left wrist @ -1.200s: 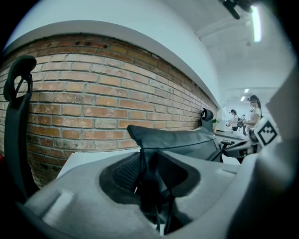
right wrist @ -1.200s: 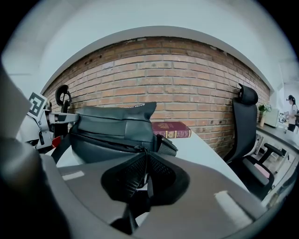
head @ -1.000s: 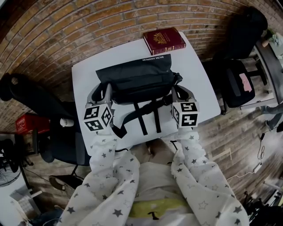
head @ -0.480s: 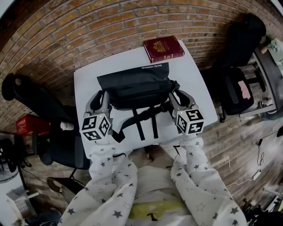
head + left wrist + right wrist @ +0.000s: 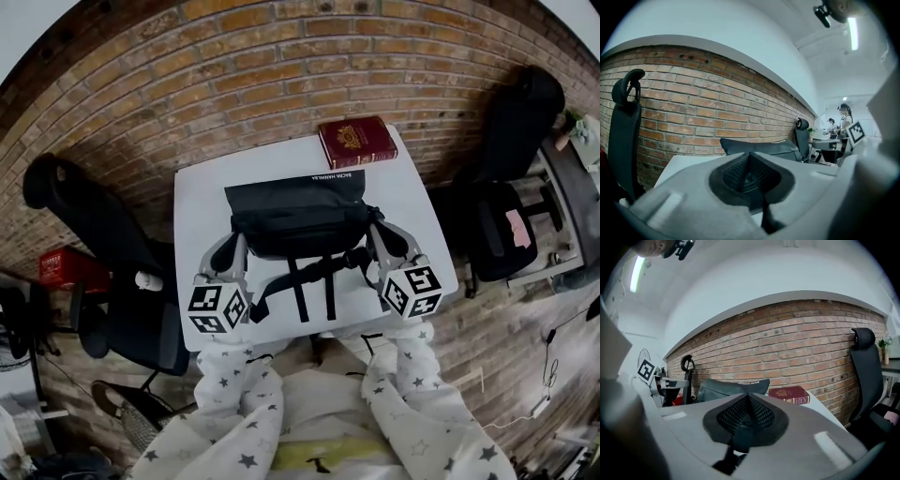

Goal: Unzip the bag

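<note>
Both arms, in star-print sleeves (image 5: 230,398), reach forward side by side from the body. The left tongs (image 5: 229,249) and the right tongs (image 5: 386,244) point away from the person and are level with each other, each with its marker cube (image 5: 217,309) nearest the body. Both pairs of jaws are pressed together with nothing between them.

Soft even indoor light on my feeds; long white ceiling tube lamp (image 5: 852,33) glares; heavy fisheye bend w/ black corners; red brick wall (image 5: 281,84) curves; close foreground blurred.
</note>
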`<state>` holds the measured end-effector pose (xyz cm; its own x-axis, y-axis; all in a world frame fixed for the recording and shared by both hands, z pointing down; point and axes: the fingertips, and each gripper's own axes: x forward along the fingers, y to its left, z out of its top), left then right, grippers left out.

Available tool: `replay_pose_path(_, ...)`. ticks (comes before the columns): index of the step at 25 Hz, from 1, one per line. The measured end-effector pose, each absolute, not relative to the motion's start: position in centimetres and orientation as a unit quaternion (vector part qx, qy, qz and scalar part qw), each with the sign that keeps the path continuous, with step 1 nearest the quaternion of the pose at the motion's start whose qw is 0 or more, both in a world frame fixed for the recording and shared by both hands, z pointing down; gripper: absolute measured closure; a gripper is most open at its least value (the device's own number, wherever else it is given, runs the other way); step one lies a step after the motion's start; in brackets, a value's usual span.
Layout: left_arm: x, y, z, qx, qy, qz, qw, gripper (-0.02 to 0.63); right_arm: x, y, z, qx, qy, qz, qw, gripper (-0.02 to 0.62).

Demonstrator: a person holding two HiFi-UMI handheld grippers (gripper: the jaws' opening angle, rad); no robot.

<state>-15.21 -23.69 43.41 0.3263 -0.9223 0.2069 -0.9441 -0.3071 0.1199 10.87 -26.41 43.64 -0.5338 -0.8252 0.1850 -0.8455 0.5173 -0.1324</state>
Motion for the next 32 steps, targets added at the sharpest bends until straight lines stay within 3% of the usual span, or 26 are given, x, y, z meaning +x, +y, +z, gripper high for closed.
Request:
replay_pose_path(17,-17.5,-22.7,38.9,0.811,-0.578,0.013,0.091,0.609,9.0,-26.3,37.3,0.474,-0.872,0.108,-0.056,0.588)
replay_pose_path(32,-19.3,-23.2,37.4,0.802,-0.591,-0.006,0.081,0.607,8.7,-27.1,36.1,0.475,-0.871,0.101,-0.079,0.588)
